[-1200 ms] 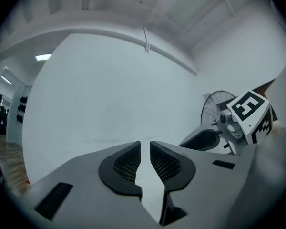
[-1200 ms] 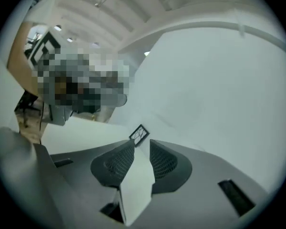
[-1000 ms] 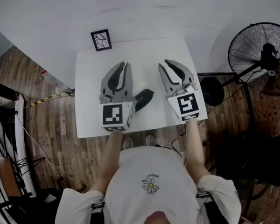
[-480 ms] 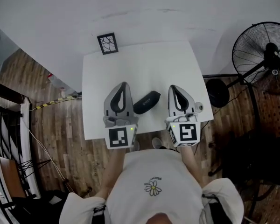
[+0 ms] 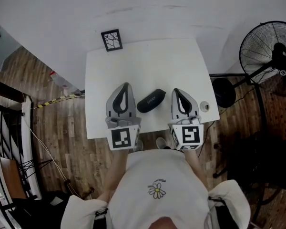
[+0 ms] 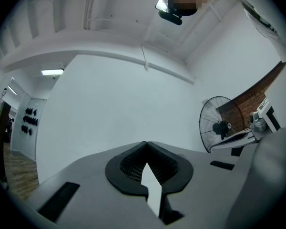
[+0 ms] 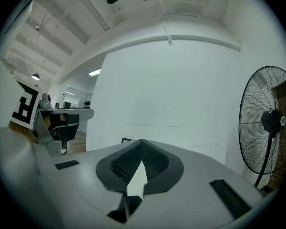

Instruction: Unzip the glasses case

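Observation:
A dark oval glasses case (image 5: 150,100) lies on the white table (image 5: 148,61), near its front edge, slanted up to the right. My left gripper (image 5: 125,86) rests just left of the case, jaws shut with nothing between them. My right gripper (image 5: 177,91) rests just right of the case, also shut and empty. Neither touches the case. In the left gripper view the shut left gripper (image 6: 145,143) points at the far wall, and the right gripper (image 7: 141,141) does the same in the right gripper view; the case is in neither.
A small black-framed picture (image 5: 111,40) stands at the table's far left corner. A small round thing (image 5: 204,107) lies at the right edge. A floor fan (image 5: 269,51) stands right of the table. Wooden floor surrounds it.
Both grippers have drawn back toward the table's front edge and now flank the case. The right gripper's jaws went from open to shut. The left stayed shut.

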Tool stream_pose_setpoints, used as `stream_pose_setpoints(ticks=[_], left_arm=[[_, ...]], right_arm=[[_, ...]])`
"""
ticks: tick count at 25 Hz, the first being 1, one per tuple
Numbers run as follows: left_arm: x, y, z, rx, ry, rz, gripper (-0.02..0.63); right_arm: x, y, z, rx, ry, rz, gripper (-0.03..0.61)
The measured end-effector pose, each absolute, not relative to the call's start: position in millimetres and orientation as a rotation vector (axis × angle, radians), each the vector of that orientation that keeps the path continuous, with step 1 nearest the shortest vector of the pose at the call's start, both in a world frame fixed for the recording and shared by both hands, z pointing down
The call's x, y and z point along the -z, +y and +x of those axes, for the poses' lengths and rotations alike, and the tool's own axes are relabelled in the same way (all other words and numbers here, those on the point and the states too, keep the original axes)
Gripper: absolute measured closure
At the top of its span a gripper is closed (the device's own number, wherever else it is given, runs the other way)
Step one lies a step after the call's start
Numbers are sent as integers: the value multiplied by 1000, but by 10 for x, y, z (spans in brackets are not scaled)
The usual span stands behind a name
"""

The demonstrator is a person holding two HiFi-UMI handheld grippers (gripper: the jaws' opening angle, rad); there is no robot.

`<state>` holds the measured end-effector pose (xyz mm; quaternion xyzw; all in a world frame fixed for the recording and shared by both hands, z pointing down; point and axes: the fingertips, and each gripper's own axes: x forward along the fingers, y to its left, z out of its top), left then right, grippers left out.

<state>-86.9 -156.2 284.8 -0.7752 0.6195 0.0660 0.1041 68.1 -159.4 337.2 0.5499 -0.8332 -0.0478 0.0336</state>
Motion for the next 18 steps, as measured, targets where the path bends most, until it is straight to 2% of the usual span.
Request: stream_pose_setpoints(ticks=[18], left_arm=[[-2948,-1619,-834,-168,1835,-2317,598]], right_arm=[[-3357,-1620,707,226,-2557,1668,572]])
